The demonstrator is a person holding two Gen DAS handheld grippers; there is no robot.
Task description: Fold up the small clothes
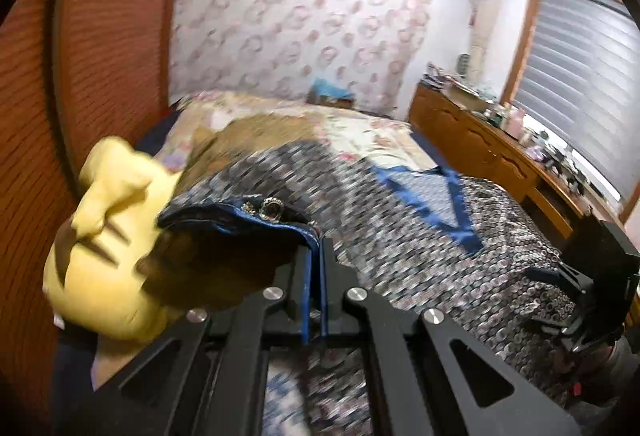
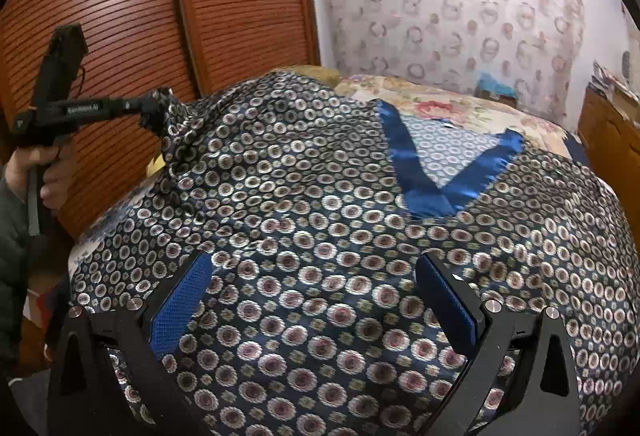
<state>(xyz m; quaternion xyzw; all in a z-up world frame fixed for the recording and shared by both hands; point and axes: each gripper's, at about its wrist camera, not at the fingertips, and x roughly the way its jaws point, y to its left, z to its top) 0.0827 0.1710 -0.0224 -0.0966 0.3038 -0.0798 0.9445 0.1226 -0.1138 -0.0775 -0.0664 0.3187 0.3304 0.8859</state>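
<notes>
Right wrist: garment (image 2: 320,196) under parted gripper (image 2: 314,300)

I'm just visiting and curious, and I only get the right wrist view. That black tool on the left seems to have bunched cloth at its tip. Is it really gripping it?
Observer: Yes. The left wrist view shows the left gripper with its jaws shut on the blue-trimmed edge of the patterned garment.
Operator: What is that yellow sliver I see under the cloth there?
Observer: A yellow soft toy, lying just left of the gripped edge.
Operator: Is there a window in the room?
Observer: Yes, one with grey blinds, on the right side of that view.
</notes>
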